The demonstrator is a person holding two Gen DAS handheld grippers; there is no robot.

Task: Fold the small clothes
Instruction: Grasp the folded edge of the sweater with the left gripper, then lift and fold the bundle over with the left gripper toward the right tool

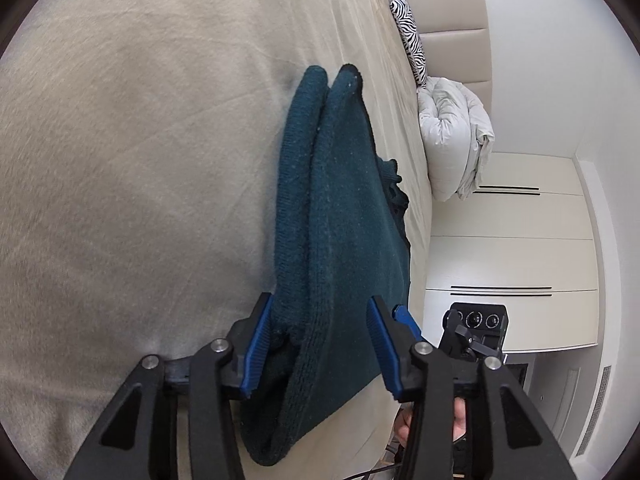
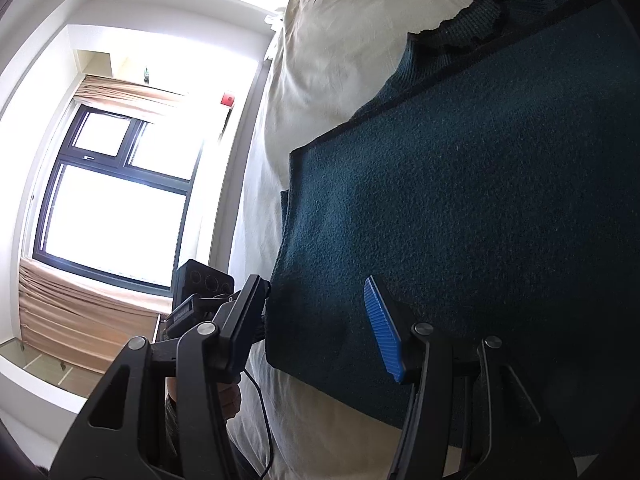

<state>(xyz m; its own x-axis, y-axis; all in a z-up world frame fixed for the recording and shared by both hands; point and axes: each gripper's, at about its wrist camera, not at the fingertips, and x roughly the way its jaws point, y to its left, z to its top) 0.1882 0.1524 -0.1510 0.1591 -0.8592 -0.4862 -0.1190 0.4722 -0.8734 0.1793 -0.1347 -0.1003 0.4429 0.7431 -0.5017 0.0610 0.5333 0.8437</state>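
A dark teal knitted garment (image 1: 344,200) lies folded on the beige bed sheet (image 1: 140,160). Its thick doubled edge runs away from my left gripper (image 1: 320,302). The jaws of that gripper straddle the near end of this edge. The left pad (image 1: 256,344) rests against the fabric, while the right pad (image 1: 384,348) stands over the flat layer and shows no pinch. In the right wrist view the garment (image 2: 460,200) spreads flat with its ribbed collar at the top. My right gripper (image 2: 314,280) is open over the garment's near corner, one finger just off the left edge.
A zebra-print pillow (image 1: 410,36) and a folded white duvet (image 1: 452,136) sit at the bed's far end, in front of pale cabinets (image 1: 512,260). On the other side are a bright window (image 2: 116,200) and a tan curtain (image 2: 80,320). A cable (image 2: 262,412) hangs beside the bed.
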